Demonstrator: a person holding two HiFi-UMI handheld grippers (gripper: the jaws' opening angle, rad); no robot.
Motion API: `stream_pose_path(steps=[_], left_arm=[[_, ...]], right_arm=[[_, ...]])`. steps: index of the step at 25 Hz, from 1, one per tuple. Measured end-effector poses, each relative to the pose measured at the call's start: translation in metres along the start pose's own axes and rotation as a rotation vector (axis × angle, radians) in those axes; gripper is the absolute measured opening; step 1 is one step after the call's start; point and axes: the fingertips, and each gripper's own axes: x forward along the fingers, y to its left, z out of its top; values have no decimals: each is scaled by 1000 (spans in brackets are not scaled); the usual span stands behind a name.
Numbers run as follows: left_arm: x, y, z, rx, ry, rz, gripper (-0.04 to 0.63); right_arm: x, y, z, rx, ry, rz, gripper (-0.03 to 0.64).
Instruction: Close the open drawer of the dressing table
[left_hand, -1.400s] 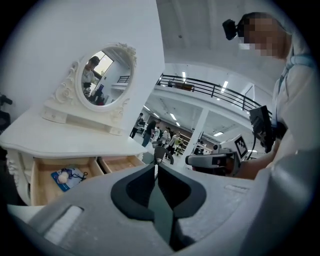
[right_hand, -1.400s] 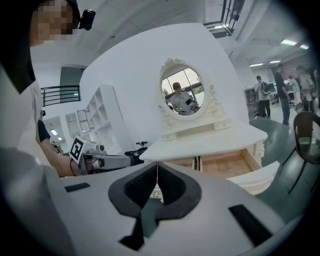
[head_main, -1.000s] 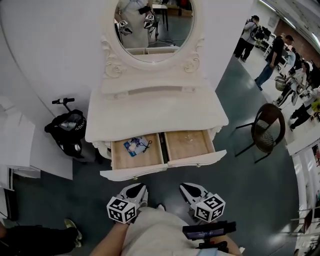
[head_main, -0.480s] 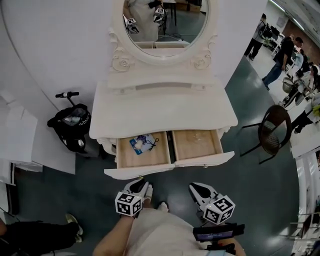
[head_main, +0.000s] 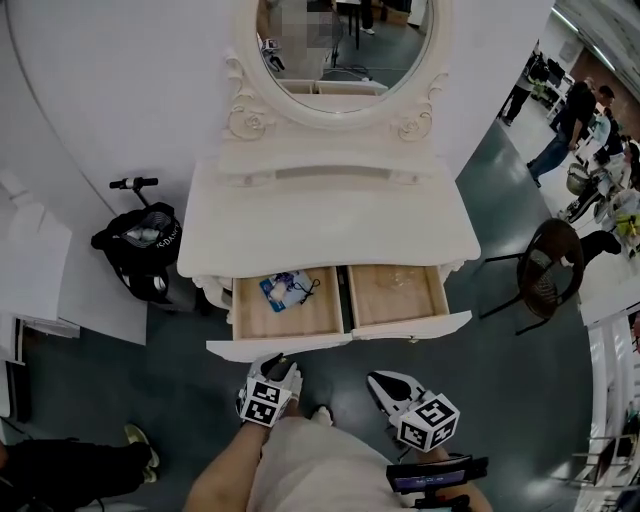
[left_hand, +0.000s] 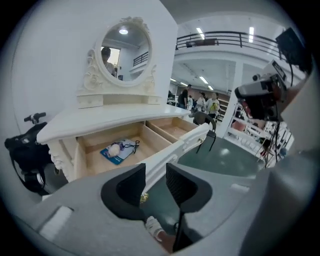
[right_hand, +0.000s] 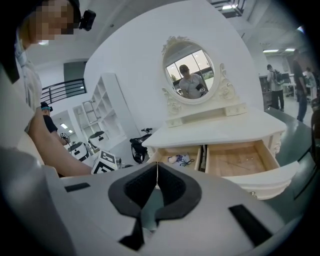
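Left gripper (head_main: 276, 364) (left_hand: 156, 180): we have just been opening its jaws, and they now stand wide. The white front edge of the drawer shows in the gap between them, with neither pad pressing on it. A small gold knob (left_hand: 143, 198) sits just beside the left jaw.
Right gripper (head_main: 378, 380) (right_hand: 157, 182): we hold it with the jaws closed together and nothing in them. It hangs short of the drawer front, apart from it and over the floor (head_main: 500, 400).
Drawer (head_main: 330, 338): it is pulled out from under the table top towards us. One long white front spans two wooden compartments.
Inside the drawer: a blue packet (head_main: 285, 290) with a dark cord lies in the left compartment.
Dressing table (head_main: 330, 225): white, with a curved top, it stands against the white wall. An oval mirror (head_main: 340, 50) in a carved frame rises behind it.
Around us: a black scooter (head_main: 135, 245) leans by the table's left side. A dark chair (head_main: 545, 270) stands to the right, and people (head_main: 560, 125) stand farther off on that side.
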Motion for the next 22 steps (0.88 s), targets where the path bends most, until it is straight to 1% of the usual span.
stream_pose_path(steps=[4,6,10,13,15,19,22], left_arm=[[9,9,-9,159,86,20,115],[13,11,-12,228,120,29,115],[21,15,-17,340,173,67,115],[27,16,-24,465,224,109,115],[31,16,-27,526,245,128,115],[39,18,-30,586,285,147,115],[43,22,-29,631,295,163,114]], right_arm=[[23,-3,-10,-137,75,-24,17],[30,-3,-13,-171,101,-23,17],[36,0,-13,-145,104,-14,17],[37,1,-15,-131,110,-12,17],[37,1,-16,-120,110,-12,17],[37,-1,-14,-100,107,-19,17],[38,-2,-11,-95,105,-21,16]])
